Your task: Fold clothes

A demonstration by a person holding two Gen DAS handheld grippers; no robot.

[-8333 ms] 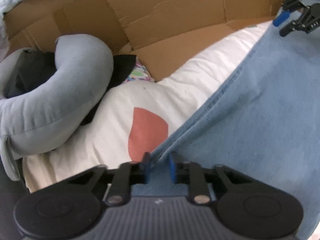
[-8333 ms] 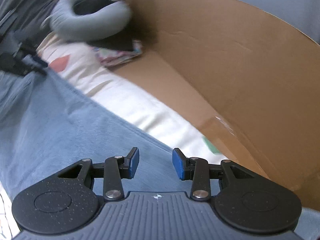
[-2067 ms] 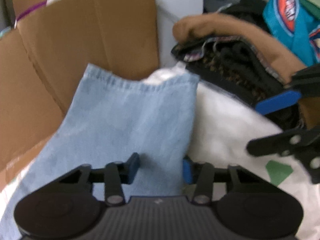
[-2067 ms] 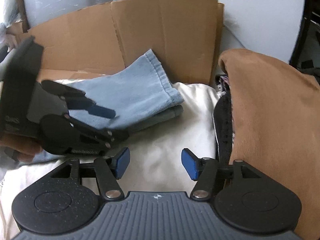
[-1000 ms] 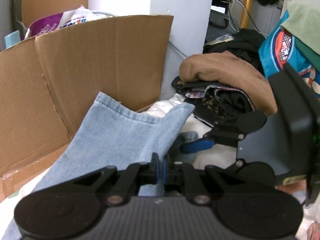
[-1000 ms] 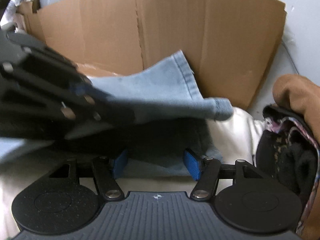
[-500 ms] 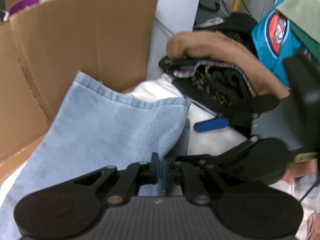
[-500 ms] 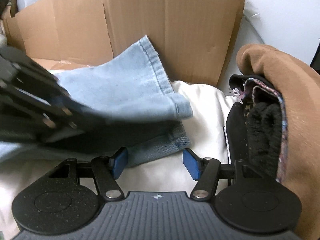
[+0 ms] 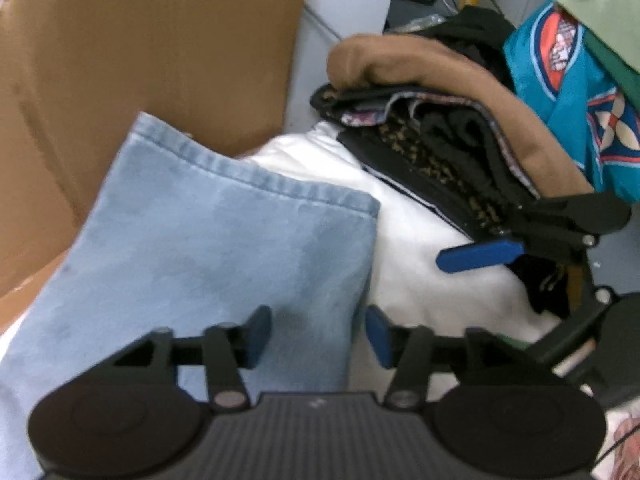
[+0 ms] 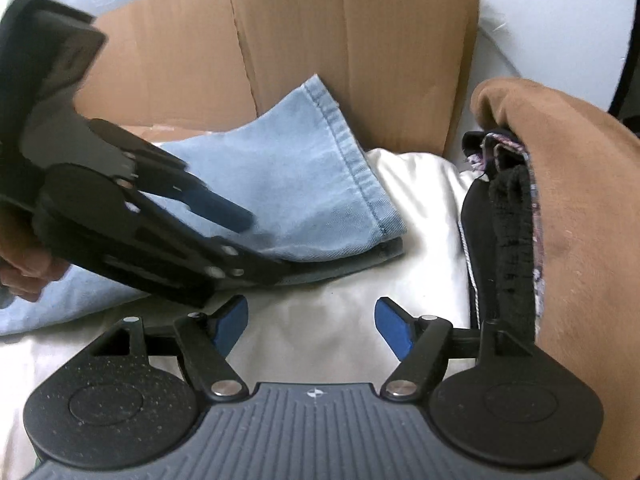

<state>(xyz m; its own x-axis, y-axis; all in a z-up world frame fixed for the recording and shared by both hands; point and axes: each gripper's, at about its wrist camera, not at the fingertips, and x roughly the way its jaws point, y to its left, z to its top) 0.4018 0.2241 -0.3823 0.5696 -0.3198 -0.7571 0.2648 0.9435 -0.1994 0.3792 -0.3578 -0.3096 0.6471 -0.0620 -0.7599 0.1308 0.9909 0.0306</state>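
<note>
A: Your left tongs (image 9: pixel 316 330) — what state are they in?

B: Their jaws have just been opening and now stand apart. The edge of the folded light-blue jeans (image 9: pixel 224 248) lies under the gap between them, and the pads do not press on the denim, so nothing is held.

A: And your right tongs (image 10: pixel 311 326)?

B: Their jaws have also just been opening and stand wide, over bare cream bedding (image 10: pixel 320 320). Nothing lies between the blue pads.

A: Where do the jeans lie?

B: In the left wrist view they fill the field from 12 o'clock round to 9 o'clock of your left tongs, flat on the white bedding, the hemmed end at 11 o'clock resting against the cardboard panel (image 9: pixel 152 64). In the right wrist view the same hem points to 12 o'clock, with a second denim layer showing beneath the top one at the lower edge — a fold.

A: What else borders them?

B: A stack of folded clothes (image 9: pixel 452 128), brown on top with dark layers below, sits at 2 o'clock in the left wrist view, apart from the jeans with bedding between. A turquoise garment (image 9: pixel 568 80) hangs beyond it. In the right wrist view your left tongs cross the jeans at 9 o'clock, gripped by a hand (image 10: pixel 24 276).
</note>
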